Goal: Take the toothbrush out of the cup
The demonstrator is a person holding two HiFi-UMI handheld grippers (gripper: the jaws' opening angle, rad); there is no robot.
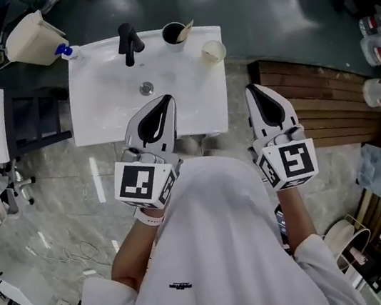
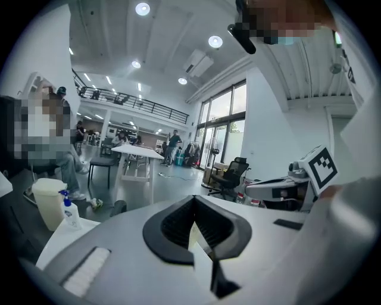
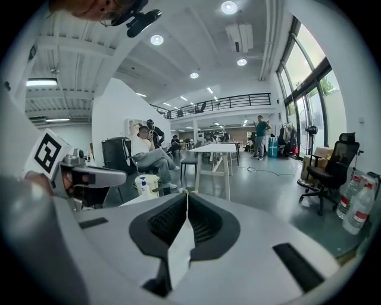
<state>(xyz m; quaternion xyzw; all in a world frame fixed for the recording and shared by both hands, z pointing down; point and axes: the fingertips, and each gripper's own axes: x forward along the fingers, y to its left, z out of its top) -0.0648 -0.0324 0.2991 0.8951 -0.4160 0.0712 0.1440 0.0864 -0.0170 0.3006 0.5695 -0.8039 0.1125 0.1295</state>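
Note:
A black cup (image 1: 173, 34) stands on the back rim of the white sink (image 1: 111, 111), with a light-handled toothbrush (image 1: 186, 29) leaning out of it to the right. A beige cup (image 1: 213, 51) sits just right of it. My left gripper (image 1: 165, 99) is held over the sink's front edge, its jaws shut and empty, well short of the black cup. My right gripper (image 1: 251, 88) hovers off the sink's right front corner, also shut on nothing. In the gripper views, both the left gripper (image 2: 193, 199) and the right gripper (image 3: 187, 193) point out over the room; the cup is not visible there.
A black faucet (image 1: 130, 44) and a drain (image 1: 146, 88) lie left of the cups. A blue-pump bottle (image 1: 67, 53) and a cream bin (image 1: 30, 39) stand at the sink's back left. A wooden platform (image 1: 319, 101) and water bottles (image 1: 378, 44) are to the right.

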